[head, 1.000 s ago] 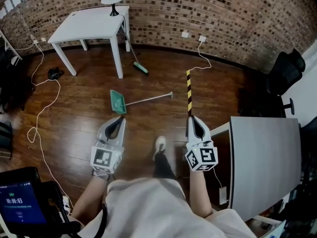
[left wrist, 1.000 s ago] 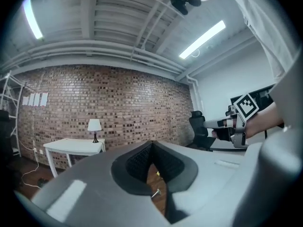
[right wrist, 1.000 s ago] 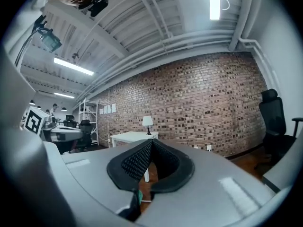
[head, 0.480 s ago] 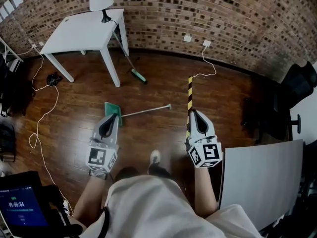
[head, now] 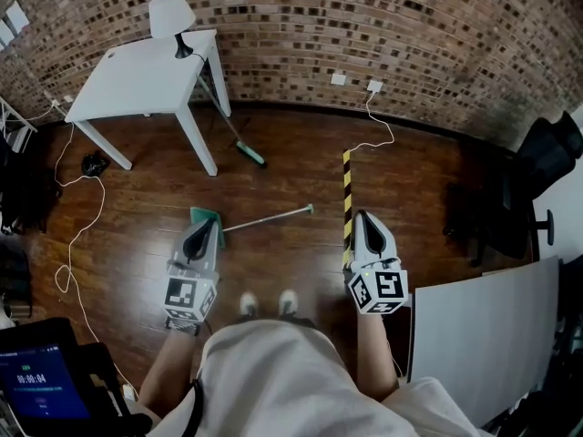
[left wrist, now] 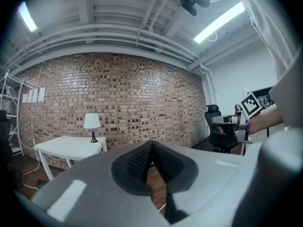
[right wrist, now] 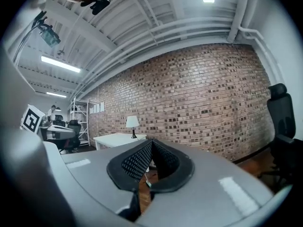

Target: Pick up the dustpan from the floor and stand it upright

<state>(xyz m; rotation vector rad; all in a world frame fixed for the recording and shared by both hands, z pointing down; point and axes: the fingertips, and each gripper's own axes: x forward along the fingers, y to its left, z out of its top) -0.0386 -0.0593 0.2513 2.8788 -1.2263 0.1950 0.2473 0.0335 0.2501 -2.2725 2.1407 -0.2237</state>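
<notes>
Left grey two-jaw gripper: jaws closed together, nothing between them, carried roughly level in front of the body. Just beyond its tip lay the green plastic dustpan with a long metal handle, flat on the dark wooden floor. The pan end was partly hidden behind that gripper. The handle ran rightward toward the yellow-and-black striped floor strip and ended near it without touching. Right grey two-jaw gripper: also closed and empty, just beside the strip's near end and apart from the handle. Farther right, a flat grey desk top.

Step judged: approach only, no contact with the dustpan yet. The next move probably called for opening one pair of jaws, going down to floor level and closing on the thin handle, then tipping the pan up. The handle looked slim and round, so it might roll or slip.

Containers: only the dustpan's own tray. The visible part looked empty. The rest was hidden, so I could not tell.
</notes>
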